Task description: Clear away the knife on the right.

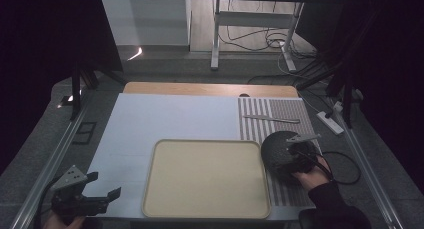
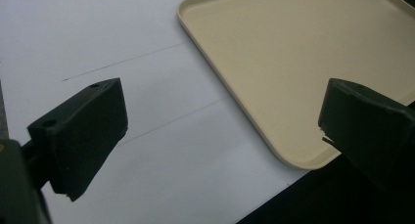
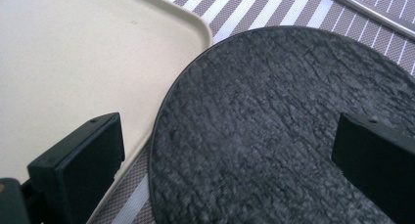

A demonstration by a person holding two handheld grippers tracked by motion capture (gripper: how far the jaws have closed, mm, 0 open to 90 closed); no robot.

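A dark round plate [image 1: 274, 146] with a rough surface lies on the striped placemat [image 1: 285, 111], right beside the cream tray [image 1: 150, 189]. My right gripper [image 1: 289, 151] hovers over it, open. In the right gripper view the plate [image 3: 274, 111] sits below the gripper [image 3: 227, 136]: one jaw stands over the plate, the other over the tray's rim [image 3: 195, 23]. My left gripper [image 1: 105, 185] is open at the table's front left corner. In its own view it [image 2: 222, 106] points over the white mat [image 2: 98, 38] toward the tray's near edge [image 2: 230, 92], holding nothing.
A metal utensil [image 1: 271, 119] lies across the placemat behind the plate, also seen as a utensil [image 3: 372, 9] at the top right. The tray's inside is bare. A white mat [image 1: 165, 119] covers the left and middle of the table. Cables lie on the floor beyond.
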